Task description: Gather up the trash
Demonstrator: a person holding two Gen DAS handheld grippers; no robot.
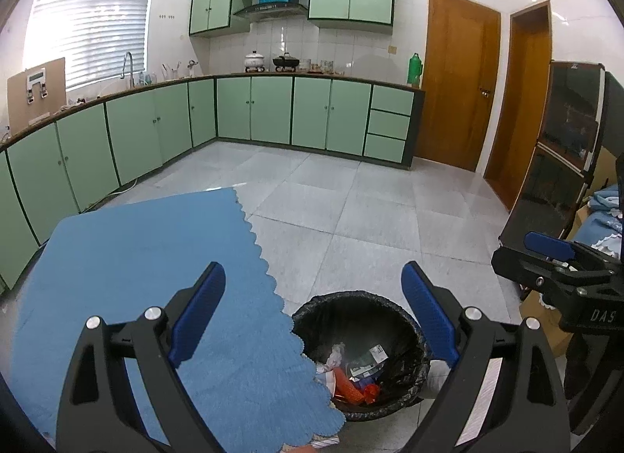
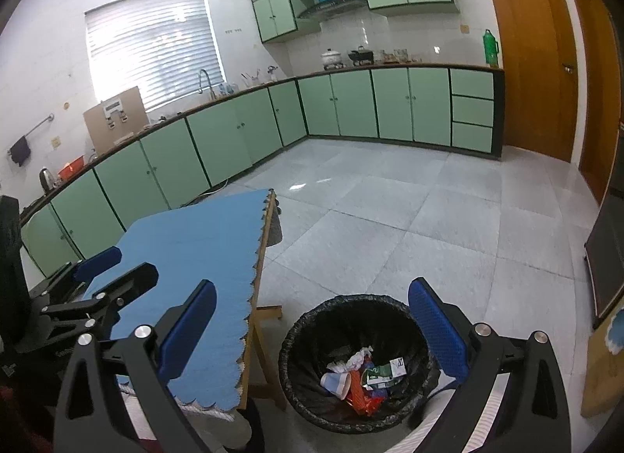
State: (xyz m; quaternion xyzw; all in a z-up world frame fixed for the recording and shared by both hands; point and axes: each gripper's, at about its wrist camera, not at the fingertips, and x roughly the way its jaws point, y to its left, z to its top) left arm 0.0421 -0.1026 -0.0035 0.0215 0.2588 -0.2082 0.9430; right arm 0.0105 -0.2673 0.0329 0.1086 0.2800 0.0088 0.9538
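Both grippers, left (image 1: 314, 310) and right (image 2: 312, 326), hung released, fingers spread and empty; trash (image 2: 360, 377) lay in the bin (image 2: 296, 330) beside the table (image 2: 187, 258). You probably needed only to withdraw clear.

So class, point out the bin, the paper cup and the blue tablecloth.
bin (image 2: 290, 330): right wrist view, left rim.
paper cup (image 2: 334, 382): right wrist view, its side.
blue tablecloth (image 1: 136, 258): left wrist view, bare middle.
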